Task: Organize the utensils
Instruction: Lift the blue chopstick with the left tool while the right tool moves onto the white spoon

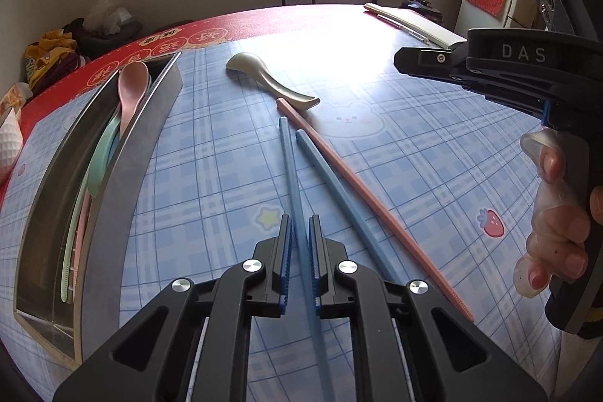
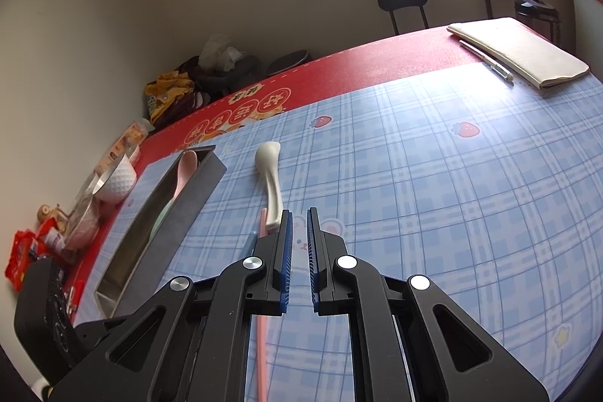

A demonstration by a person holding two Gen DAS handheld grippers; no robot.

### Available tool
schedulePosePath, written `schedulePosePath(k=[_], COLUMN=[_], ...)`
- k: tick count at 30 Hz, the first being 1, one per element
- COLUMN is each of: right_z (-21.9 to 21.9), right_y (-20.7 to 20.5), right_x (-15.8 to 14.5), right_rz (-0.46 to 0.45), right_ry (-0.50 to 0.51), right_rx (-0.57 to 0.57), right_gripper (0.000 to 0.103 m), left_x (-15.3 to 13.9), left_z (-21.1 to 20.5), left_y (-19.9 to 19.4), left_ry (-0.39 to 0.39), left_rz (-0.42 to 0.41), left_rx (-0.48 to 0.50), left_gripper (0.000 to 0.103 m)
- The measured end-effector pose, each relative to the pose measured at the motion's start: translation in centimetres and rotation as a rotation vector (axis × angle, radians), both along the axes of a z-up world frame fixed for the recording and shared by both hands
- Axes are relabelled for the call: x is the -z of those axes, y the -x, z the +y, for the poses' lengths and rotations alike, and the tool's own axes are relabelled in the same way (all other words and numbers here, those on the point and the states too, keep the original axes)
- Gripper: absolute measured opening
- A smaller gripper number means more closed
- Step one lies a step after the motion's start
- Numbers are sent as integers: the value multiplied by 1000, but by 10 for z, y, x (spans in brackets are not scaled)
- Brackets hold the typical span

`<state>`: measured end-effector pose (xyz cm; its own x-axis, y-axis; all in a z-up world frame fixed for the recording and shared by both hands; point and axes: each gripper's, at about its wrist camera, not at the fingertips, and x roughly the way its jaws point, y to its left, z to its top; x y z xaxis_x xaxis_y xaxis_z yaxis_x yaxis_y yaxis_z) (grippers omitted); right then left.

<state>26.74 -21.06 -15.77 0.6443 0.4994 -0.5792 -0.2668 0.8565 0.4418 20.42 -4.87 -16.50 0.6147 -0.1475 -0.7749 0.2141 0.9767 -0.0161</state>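
Blue chopstick (image 1: 290, 176) runs between the left gripper (image 1: 300, 236) pads, which look pinched on it; second blue chopstick (image 1: 339, 198) and pink chopstick (image 1: 361, 191) lie just beside, steel tray (image 1: 124, 168) to the left. Best lift straight, clear of the neighbours, then lower lengthwise into the tray. Right wrist view: right gripper (image 2: 299, 232) narrowly parted, holding nothing, hovering near the cream spoon (image 2: 269, 176).
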Motion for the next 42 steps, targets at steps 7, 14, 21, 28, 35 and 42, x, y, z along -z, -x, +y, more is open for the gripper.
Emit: schedulePosePath(k=[7,14,21,28,35,42], right_z=[1,3,8,11,23,38], right_y=[-4,-4,-3,-6,-4,-7], right_x=[7,9,9,13,10,-4], right_rz=[27,32,29,35,-4,-66], right_ry=[-8,-16,-5,9,59,153], right_rx=[2,-5,-17,-25,-53,-98], right_gripper=[9,9,9,9,9,9], left_x=[1,-6,-11,-54,-76,-80], left_z=[24,33,35,38,70,116], left_y=[-2,3,13,25,17,17], left_ry=[135,183,233,243,291,440], left_rz=[15,-39,-81,-187,-274,-275], left_rx=[-37,-71,-63,17,13,-23], left_gripper=[6,6,6,6,6,6])
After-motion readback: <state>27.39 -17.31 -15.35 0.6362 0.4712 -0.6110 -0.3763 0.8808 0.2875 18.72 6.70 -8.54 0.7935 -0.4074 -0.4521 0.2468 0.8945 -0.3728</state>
